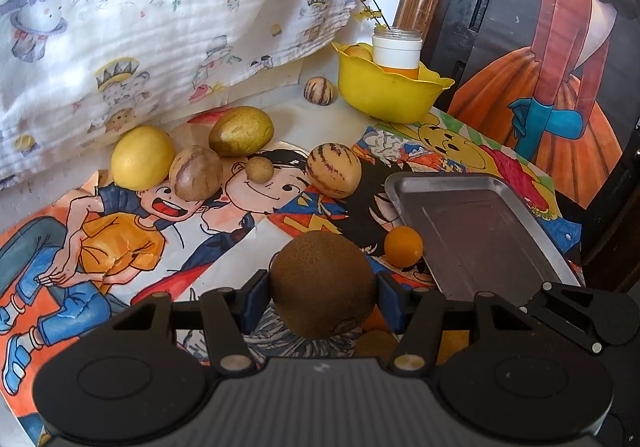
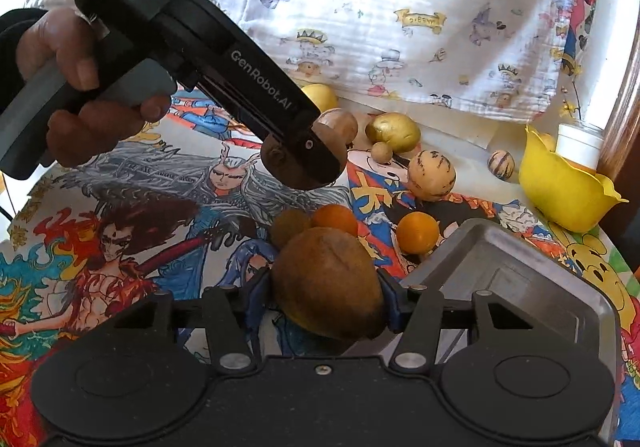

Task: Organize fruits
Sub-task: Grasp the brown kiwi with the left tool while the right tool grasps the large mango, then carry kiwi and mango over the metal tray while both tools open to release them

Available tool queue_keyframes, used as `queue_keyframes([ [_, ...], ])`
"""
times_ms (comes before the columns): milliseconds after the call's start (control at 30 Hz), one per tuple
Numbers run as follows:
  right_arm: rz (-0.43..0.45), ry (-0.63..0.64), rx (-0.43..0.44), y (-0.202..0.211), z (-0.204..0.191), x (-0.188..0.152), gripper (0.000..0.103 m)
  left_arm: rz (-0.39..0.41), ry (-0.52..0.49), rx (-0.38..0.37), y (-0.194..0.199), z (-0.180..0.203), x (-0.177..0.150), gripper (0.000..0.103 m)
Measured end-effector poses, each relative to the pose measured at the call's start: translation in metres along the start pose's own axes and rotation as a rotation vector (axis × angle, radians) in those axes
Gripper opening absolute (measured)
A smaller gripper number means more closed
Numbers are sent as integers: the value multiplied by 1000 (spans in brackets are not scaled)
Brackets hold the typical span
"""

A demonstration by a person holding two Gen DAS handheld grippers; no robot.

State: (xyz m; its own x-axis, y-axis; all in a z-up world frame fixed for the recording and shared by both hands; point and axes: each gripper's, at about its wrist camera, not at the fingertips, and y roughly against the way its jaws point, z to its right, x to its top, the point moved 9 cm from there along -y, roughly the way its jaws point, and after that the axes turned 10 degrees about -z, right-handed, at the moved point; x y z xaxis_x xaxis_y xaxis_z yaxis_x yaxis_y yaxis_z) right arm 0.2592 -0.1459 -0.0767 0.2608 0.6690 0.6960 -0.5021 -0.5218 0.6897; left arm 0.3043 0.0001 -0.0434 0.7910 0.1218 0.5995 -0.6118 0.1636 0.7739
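- Between my left gripper's blue pads sat a round brown kiwi, pinched from both sides and held clear of the cartoon-printed table cover.
- My right gripper pinched a larger brown oval fruit. Its pads touched both flanks, and I judged that hold snug enough to carry.
- Seen from the left wrist, the metal tray lay at about two o'clock from the kiwi, near and bare. I took it as the place for both fruits, though the task did not say so.
- A small orange rested just beside the tray's near left rim, at one o'clock from the kiwi. I would have swung the kiwi over it, not through it.
- From the right wrist, the tray's corner sat at one o'clock, with two oranges and a small brown fruit crowded at twelve.
- The left gripper crossed that view at eleven o'clock, the person's hand on its handle, so I would have set the fruits down one at a time to keep the tools apart.
- Round fruit rolls on bare metal, so I judged a low release near the tray's middle best.
- Farther back lay a lemon, striped melons and a yellow bowl, all untouched.
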Motion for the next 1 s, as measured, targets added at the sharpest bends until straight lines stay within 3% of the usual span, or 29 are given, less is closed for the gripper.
queue_keyframes([
  [267, 54, -68, -43, 21, 24, 8, 56, 17, -12, -4, 1, 14, 16, 61],
  [500, 40, -101, -167, 36, 87, 5, 56, 12, -52, -7, -11, 37, 42, 61],
  [767, -41, -204, -279, 12, 177, -16, 56, 10, -96, -68, -47, 73, 66, 61],
  [1000, -66, -248, -284, -8, 201, -21, 56, -14, -107, -85, -83, 90, 75, 61],
])
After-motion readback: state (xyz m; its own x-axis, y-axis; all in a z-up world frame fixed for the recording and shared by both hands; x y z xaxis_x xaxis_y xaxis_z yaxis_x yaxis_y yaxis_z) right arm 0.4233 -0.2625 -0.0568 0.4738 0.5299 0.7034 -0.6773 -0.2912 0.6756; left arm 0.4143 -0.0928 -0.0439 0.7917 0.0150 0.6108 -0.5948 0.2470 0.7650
